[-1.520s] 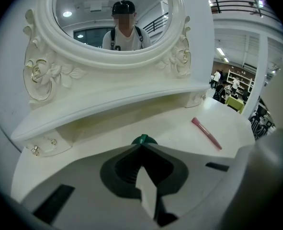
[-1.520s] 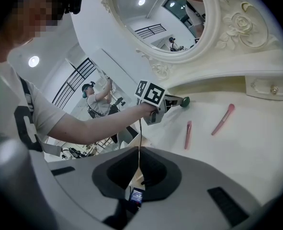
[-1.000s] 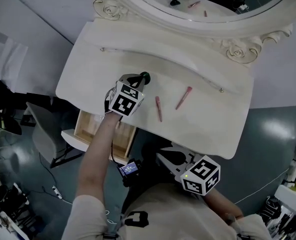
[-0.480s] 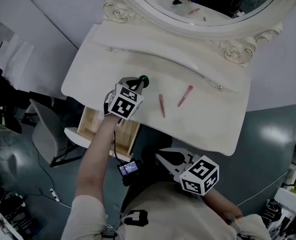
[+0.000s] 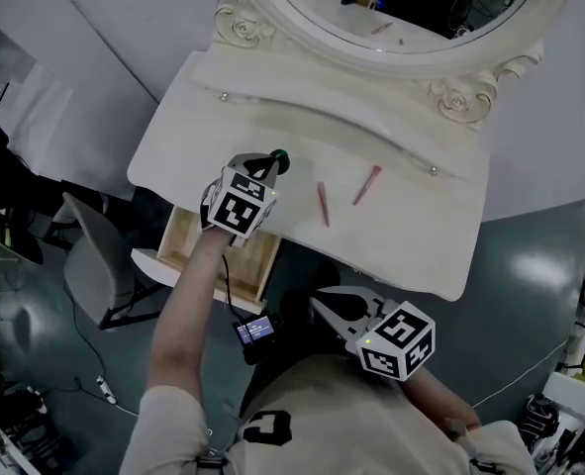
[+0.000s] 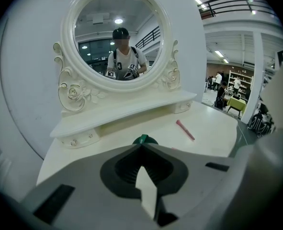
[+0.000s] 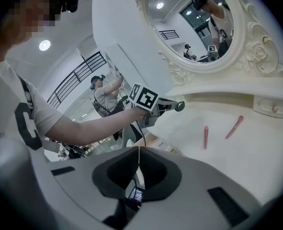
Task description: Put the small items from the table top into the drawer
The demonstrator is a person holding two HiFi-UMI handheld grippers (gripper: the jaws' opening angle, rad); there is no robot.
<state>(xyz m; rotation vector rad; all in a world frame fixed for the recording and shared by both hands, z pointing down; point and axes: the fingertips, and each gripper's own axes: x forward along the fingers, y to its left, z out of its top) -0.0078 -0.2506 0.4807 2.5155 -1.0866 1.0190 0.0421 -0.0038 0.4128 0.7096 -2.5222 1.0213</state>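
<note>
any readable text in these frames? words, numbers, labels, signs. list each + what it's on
"C": big black character on the shirt, partly out of view; may be part of a digit.
Shirt print seen in the mirror: too blurred to read.
Small device's screen: lit, too small to read.
Left cube, right cube: black-and-white square markers only, no letters.
Nothing else readable.

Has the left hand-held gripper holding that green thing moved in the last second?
Yes. In the head view, the left hand-held gripper, shut on the green item, has shifted leftward, away from the nearer pink stick lying on the tabletop.
</note>
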